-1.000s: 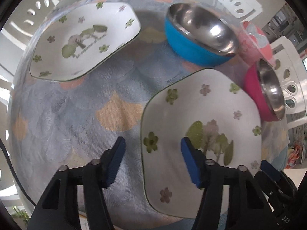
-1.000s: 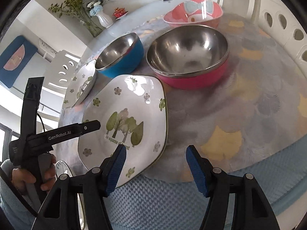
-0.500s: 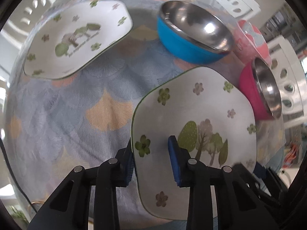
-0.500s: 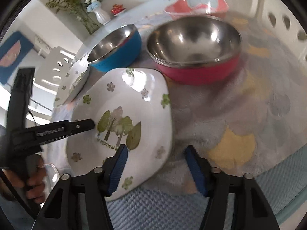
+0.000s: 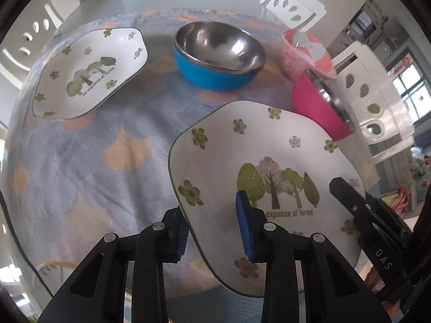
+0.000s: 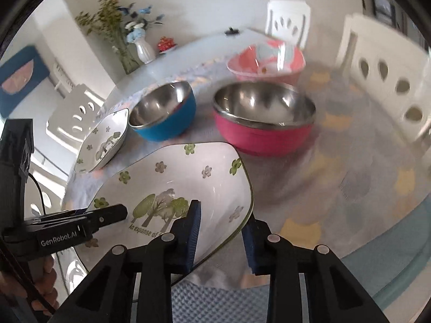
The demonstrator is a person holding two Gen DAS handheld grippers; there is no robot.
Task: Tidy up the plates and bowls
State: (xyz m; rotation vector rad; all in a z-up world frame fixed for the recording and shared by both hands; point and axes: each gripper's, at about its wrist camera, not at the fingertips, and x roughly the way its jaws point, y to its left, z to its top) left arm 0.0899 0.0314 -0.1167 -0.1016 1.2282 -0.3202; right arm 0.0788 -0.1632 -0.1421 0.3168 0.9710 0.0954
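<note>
White near plate (image 5: 258, 161), at the table's front edge, clamped at its left rim by left gripper (image 5: 212, 223) and right rim by right gripper (image 6: 221, 231): lift level, both sides together, clear of pink bowl (image 6: 264, 123), toward far plate (image 5: 89, 72).

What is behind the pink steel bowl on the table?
Behind the pink steel bowl stands a pink patterned bowl, near a white chair. The steel bowl hides its lower front.
</note>
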